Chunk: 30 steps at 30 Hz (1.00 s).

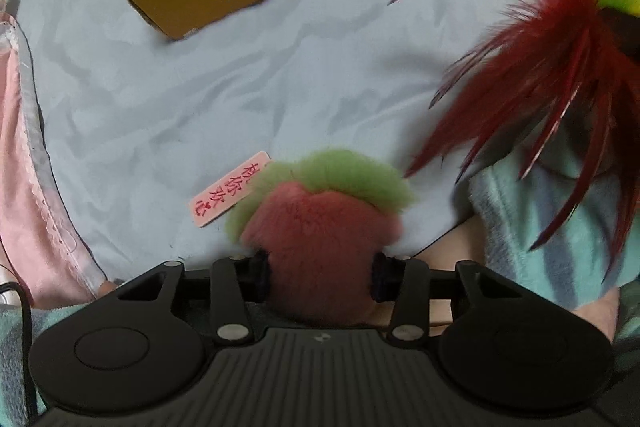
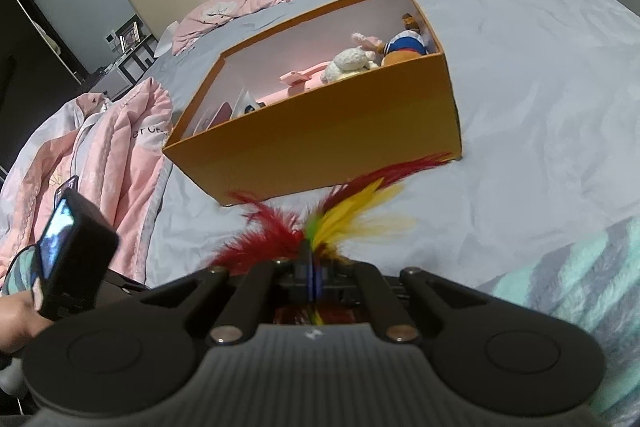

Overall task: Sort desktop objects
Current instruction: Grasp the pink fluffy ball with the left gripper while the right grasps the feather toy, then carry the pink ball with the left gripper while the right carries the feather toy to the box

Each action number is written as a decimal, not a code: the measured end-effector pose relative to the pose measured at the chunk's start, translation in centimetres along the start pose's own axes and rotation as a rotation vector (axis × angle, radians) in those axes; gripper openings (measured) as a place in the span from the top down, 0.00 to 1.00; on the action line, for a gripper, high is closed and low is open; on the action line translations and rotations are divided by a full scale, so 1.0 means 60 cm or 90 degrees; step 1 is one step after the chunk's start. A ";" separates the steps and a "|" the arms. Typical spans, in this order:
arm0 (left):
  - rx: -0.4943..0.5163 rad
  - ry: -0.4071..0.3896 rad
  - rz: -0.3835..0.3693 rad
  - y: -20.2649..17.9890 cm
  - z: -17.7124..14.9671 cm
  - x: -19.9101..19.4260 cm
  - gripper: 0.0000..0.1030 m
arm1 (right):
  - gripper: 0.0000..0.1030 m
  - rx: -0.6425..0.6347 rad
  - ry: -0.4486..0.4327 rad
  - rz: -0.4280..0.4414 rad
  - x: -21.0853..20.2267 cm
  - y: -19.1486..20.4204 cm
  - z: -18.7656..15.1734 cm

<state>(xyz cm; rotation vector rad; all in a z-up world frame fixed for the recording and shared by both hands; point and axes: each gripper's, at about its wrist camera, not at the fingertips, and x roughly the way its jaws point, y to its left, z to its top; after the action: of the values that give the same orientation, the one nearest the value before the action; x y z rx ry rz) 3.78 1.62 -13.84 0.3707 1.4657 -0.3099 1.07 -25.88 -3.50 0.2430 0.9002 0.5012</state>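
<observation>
Fuzzy pink-and-green plush peach [image 1: 320, 223] lies on the wrinkled grey sheet [image 1: 160, 115], squeezed between my left gripper's [image 1: 320, 269] pads. My right gripper [image 2: 312, 277] clamps a wispy feather toy [image 2: 320, 223] before the orange box [image 2: 320, 131].

My left tool [image 1: 320, 269] points straight down, pads pressing a plush peach [image 1: 320, 239]; right tool [image 2: 312, 277] is clamped tight on feathers [image 2: 320, 223].
</observation>
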 end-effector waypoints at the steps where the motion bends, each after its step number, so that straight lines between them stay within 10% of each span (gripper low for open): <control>1: -0.009 -0.013 -0.006 0.003 -0.004 -0.006 0.52 | 0.99 0.000 -0.001 -0.001 -0.002 -0.001 -0.001; 17: -0.117 -0.251 -0.160 0.041 -0.016 -0.171 0.53 | 0.99 0.031 -0.049 0.003 -0.041 -0.015 0.039; 30: -0.102 -0.402 -0.220 0.092 0.092 -0.347 0.53 | 0.99 -0.015 -0.184 0.066 -0.121 0.024 0.190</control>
<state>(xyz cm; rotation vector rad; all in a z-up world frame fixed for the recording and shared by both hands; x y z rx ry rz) 9.32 3.82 7.57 -0.1146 0.9133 -0.5275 5.96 -28.29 8.93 0.3320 0.6026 0.5559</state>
